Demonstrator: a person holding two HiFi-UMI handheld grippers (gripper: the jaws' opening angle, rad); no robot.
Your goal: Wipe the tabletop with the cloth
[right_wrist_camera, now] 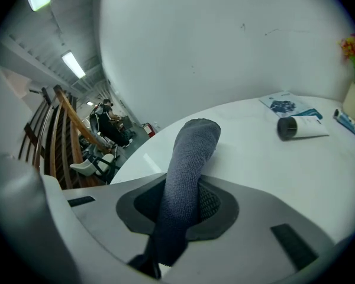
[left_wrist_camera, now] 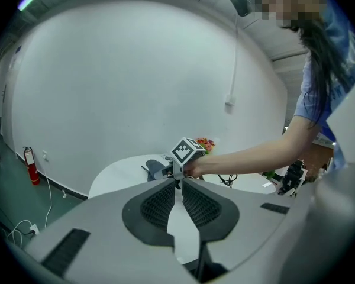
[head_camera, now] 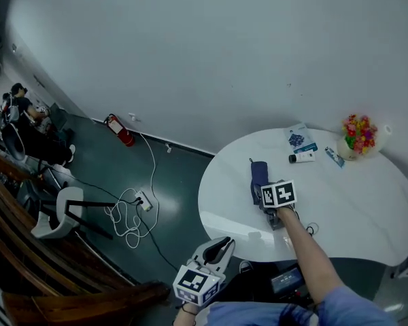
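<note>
Cloth's pinched, lying on the table

Head view: right gripper [head_camera: 261, 190] holds the dark cloth [head_camera: 258, 172] on the white table [head_camera: 353, 209], with the left gripper [head_camera: 221, 248] off its edge. Left gripper view: jaws together, empty. Right gripper view: jaws clamped on the cloth.

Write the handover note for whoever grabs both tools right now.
Right tool: shut on the grey-blue cloth, whose free end droops onto the white table.
Left tool: shut, empty, held off the table's near edge.
On the far side of the table: a tube, a booklet and flowers.
Done: cloth gripped and on the table. How much has been wiped cannot be told.
Left: sweep the cloth across the tabletop, probably working around those items.
</note>
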